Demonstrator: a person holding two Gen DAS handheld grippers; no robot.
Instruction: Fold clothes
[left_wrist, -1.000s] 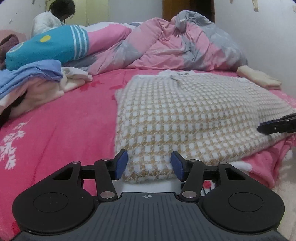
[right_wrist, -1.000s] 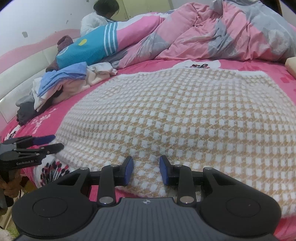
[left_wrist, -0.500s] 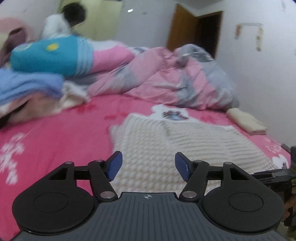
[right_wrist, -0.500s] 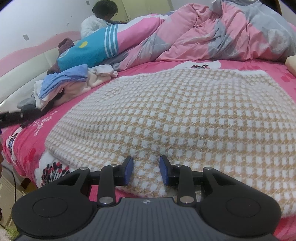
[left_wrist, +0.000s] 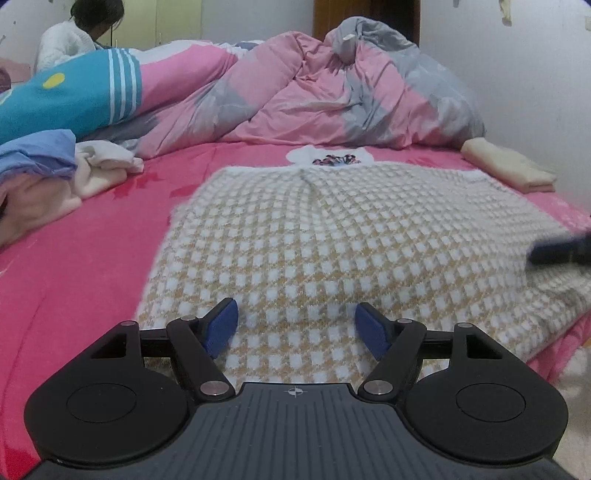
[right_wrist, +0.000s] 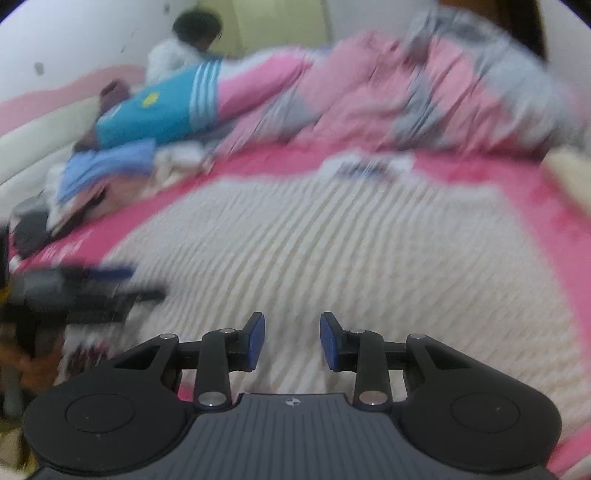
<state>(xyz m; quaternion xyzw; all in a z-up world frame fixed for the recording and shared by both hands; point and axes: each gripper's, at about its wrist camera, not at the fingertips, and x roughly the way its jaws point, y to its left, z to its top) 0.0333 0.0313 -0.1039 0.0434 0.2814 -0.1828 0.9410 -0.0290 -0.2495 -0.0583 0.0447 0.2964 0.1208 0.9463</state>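
A white-and-tan checked sweater (left_wrist: 332, 243) lies flat on the pink bedsheet (left_wrist: 74, 266). My left gripper (left_wrist: 297, 326) hovers over its near hem close to the left corner. Its jaws are opening wide and the blue pads press on nothing. The right wrist view is blurred by motion. There my right gripper (right_wrist: 293, 339) stands over the same sweater (right_wrist: 332, 251) with a narrow gap between its pads and no cloth pinched. Each gripper shows in the other's view: the right gripper (left_wrist: 557, 251) at the right edge, the left gripper (right_wrist: 85, 284) at the left.
A crumpled pink-and-grey quilt (left_wrist: 332, 92) and a blue striped cushion (left_wrist: 70, 99) fill the far side of the bed. A heap of clothes (left_wrist: 48, 173) lies at the left. A folded cream cloth (left_wrist: 509, 170) sits by the right wall. A person (left_wrist: 74, 33) sits at the back left.
My left gripper's jaws have spread wider; its view swung up, then came back low over the sweater's near hem. My right gripper has lifted a little, and its view is now blurred.
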